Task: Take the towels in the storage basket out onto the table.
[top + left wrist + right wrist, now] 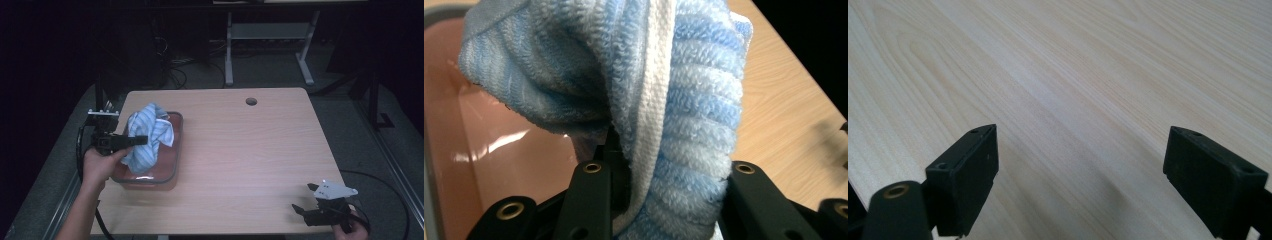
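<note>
The striped towel [146, 137] hangs lengthwise over the pink tub [170, 172]. Our left hand-held gripper [134, 141] clamps it; our right hand-held gripper [306, 198] rests agape, empty, on the bench [250, 150].

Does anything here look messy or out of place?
Nothing is spilled or broken. The only untidy thing is the striped towel, bunched up in the left gripper over the pink tub.

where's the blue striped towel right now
In the high view the blue striped towel is at the table's left side, pinched in the left gripper and hanging over the pink tub.
</note>
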Demonstrator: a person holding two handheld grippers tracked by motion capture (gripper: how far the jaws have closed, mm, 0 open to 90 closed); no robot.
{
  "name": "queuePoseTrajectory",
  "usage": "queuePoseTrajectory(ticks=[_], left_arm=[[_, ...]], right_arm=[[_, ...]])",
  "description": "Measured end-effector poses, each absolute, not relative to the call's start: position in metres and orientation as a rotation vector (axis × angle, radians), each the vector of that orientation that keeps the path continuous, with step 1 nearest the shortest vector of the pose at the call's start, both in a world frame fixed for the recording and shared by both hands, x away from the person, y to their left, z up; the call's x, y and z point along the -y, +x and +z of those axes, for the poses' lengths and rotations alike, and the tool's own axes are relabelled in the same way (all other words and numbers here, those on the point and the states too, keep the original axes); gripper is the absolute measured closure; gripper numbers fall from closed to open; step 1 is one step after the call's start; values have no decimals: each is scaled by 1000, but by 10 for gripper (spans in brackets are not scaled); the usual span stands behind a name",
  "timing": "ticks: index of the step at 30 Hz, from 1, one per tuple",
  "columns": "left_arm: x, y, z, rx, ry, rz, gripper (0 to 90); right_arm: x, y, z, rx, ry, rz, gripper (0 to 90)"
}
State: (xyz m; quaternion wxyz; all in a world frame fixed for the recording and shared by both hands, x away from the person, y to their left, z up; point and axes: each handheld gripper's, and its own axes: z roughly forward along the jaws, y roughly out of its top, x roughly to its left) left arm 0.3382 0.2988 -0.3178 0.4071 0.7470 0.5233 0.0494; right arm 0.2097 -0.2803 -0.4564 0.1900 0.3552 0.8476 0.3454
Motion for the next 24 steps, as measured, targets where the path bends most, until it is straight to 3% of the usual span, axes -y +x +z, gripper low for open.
queuePoseTrajectory(ticks=[24], left_arm=[[-268,342,-287,-1234,1912,143,677]], right_arm=[[282,211,-455,-2374,991,969,138]])
